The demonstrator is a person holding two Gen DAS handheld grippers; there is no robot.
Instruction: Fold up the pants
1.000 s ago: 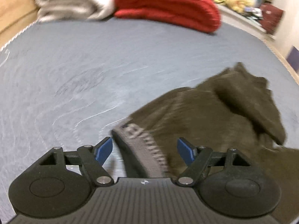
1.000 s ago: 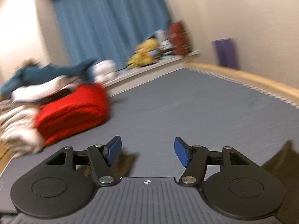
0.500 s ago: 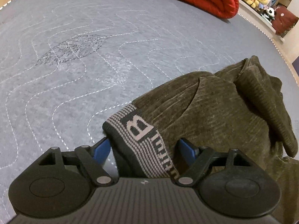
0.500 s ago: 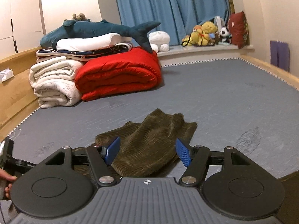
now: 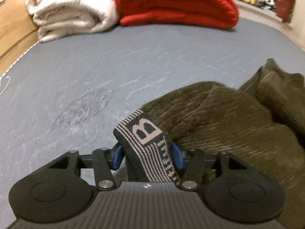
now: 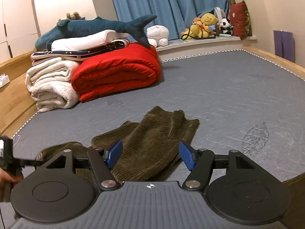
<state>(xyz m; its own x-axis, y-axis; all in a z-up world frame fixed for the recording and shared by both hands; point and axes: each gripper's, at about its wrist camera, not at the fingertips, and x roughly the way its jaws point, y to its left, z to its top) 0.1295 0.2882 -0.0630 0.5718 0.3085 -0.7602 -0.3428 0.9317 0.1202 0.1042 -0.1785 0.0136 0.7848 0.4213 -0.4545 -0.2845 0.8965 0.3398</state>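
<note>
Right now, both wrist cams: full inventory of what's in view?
pants: 1, olive corduroy, crumpled on the mattress near both grippers
waistband: 1, black-and-grey striped with lettering, between the left gripper's fingers
mattress: 1, grey quilted, in a wooden frame
red comforter: 1, folded, far side of the mattress
white blanket: 1, cream, rolled, beside the comforter
shark plush: 1, blue, on top of the bedding stack
soft toys: several, mixed colours, window ledge
curtain: 1, blue, behind the ledge
left gripper: 1, black, blue pads, jaws closing around the waistband
right gripper: 1, black, blue pads, open over the pants
hand: 1, lower left edge of the right view
</note>
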